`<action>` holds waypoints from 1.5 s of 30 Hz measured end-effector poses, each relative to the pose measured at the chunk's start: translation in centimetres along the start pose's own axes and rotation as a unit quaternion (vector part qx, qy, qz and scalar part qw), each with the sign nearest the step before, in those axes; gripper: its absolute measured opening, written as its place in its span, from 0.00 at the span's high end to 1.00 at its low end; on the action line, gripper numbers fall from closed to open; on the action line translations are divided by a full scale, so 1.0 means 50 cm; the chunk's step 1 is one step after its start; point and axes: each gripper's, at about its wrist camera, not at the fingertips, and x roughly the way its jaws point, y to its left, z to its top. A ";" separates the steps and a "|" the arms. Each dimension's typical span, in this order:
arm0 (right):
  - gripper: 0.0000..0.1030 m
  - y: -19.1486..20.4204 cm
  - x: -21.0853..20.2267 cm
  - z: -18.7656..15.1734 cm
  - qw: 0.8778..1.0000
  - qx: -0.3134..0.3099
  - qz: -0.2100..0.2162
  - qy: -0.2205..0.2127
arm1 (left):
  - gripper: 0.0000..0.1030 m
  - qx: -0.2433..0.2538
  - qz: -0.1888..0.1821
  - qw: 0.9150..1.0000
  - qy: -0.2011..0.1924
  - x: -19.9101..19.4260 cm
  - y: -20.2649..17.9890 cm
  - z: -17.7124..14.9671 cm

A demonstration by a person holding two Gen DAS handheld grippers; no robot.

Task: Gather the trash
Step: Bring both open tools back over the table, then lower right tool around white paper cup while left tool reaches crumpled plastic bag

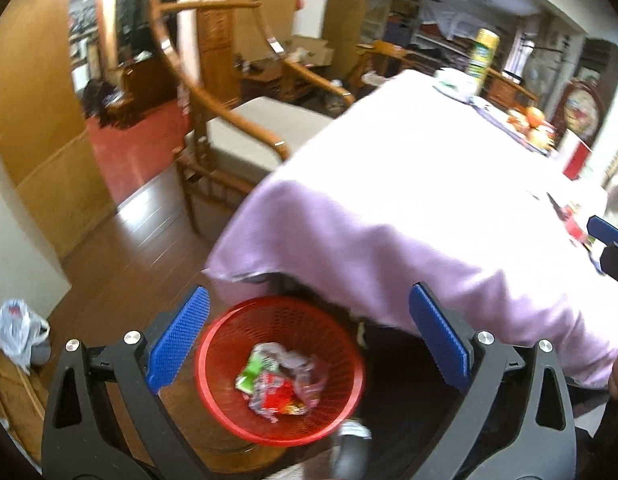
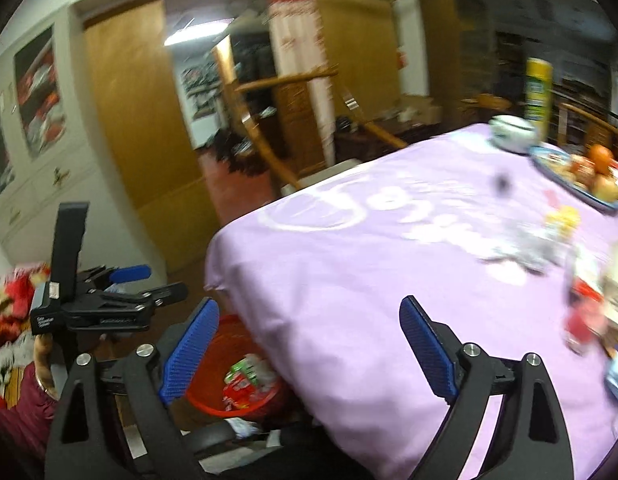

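A red mesh basket point(image 1: 229, 412) stands on the floor by the table corner, with crumpled wrappers point(image 1: 283, 384) in it. My left gripper point(image 1: 309, 344) hangs open and empty above it. The basket point(image 2: 213, 400) also shows in the right wrist view, below the table edge. My right gripper point(image 2: 311, 350) is open and empty over the near corner of the lilac-clothed table point(image 2: 369, 264). Loose wrappers point(image 2: 525, 252) and red packets point(image 2: 585, 316) lie on the cloth to the right. The left gripper point(image 2: 125, 284) shows at the left of that view.
A wooden armchair point(image 1: 237, 120) stands behind the table's left side. A yellow can point(image 2: 539, 88), a white bowl point(image 2: 513, 134) and a fruit plate point(image 2: 581, 176) sit at the table's far end. A white plastic bag point(image 1: 19, 332) lies on the wooden floor at left.
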 end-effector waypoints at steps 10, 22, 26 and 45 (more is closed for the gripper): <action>0.06 -0.289 -0.209 -0.100 0.979 0.109 -0.151 -0.080 | 0.07 0.110 -0.068 0.992 0.012 0.040 -0.293 0.040; 0.06 -0.512 -0.269 -0.169 0.941 0.201 -0.257 -0.093 | 0.07 0.195 -0.116 0.974 0.025 0.176 -0.563 0.156; 0.06 -0.551 -0.260 -0.172 0.936 0.212 -0.267 -0.090 | 0.07 0.199 -0.128 0.971 0.033 0.227 -0.625 0.204; 0.06 -0.635 -0.245 -0.200 0.927 0.323 -0.170 -0.089 | 0.07 0.154 -0.063 0.982 0.083 0.419 -0.638 0.283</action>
